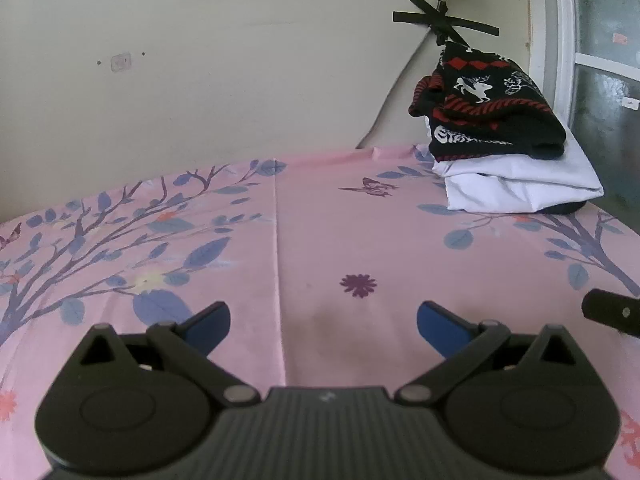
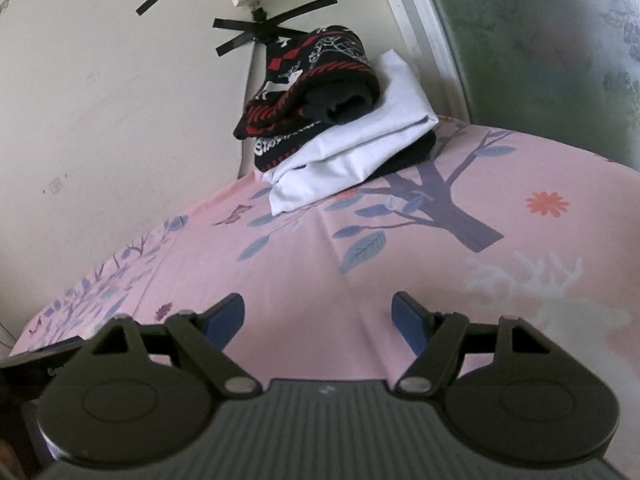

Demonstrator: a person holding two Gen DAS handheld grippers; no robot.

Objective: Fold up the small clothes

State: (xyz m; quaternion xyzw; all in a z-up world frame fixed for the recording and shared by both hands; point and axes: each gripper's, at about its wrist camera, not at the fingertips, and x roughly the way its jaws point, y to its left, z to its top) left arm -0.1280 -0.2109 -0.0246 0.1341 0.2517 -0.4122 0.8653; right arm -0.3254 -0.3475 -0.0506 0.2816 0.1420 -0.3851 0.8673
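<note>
Clothes (image 1: pixel 500 120) stacked far corner; left claw (image 1: pixel 323 322), right claw (image 2: pixel 319 314) both wide apart, empty, over sheet (image 1: pixel 320 220).

Both wrist views toward folded stack (image 1: pixel 500 128)

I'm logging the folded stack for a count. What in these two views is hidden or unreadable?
- Dark garment at the bottom of the stack: both views, mostly covered by the folded white cloth.
- White lettering on the black-and-red reindeer knit: too small and creased.
- Black object at the left view's right edge: cut off.
- Any unfolded clothes: none in view.
</note>
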